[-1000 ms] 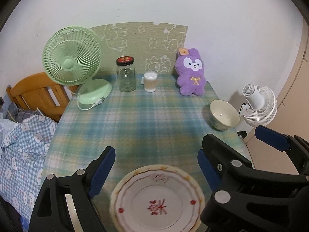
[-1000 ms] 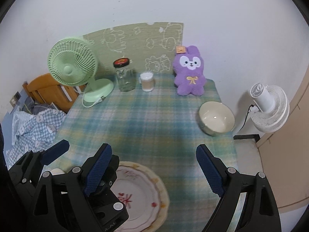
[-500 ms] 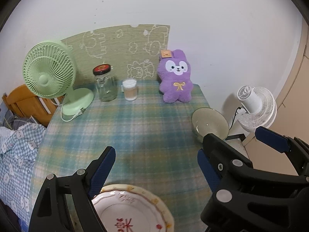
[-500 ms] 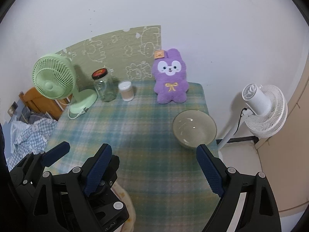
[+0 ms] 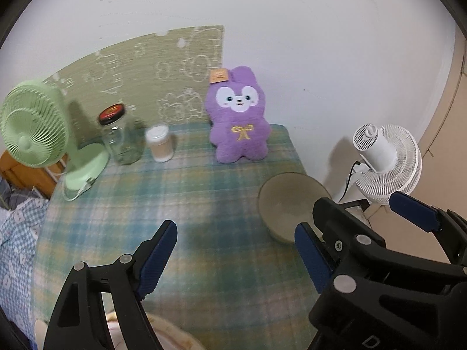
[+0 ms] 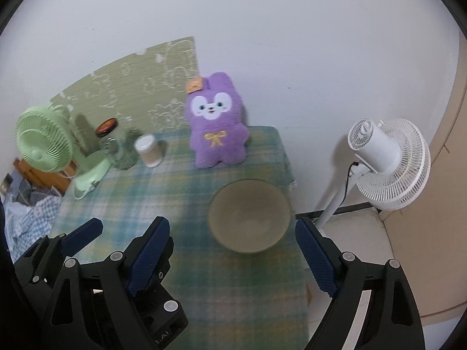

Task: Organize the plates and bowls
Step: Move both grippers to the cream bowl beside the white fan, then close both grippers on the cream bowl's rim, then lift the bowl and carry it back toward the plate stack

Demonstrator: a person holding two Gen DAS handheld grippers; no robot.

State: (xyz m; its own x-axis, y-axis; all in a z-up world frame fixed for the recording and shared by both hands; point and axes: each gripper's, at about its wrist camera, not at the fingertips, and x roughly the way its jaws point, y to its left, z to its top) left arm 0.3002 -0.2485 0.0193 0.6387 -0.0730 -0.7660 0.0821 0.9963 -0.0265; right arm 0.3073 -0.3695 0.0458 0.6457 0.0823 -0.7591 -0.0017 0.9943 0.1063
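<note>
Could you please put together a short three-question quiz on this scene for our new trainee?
1. True or false: the right gripper is shut on the bowl.
2. Which item stands between the glass jar and the purple plush rabbit: A) a white-lidded cup, B) a spoon, C) a kettle?
3. Fill in: the left gripper hangs over the ______ tablecloth, holding nothing.

Key
1. False: its jaws are wide apart and the bowl sits untouched ahead of them.
2. A, the white-lidded cup.
3. plaid
</note>
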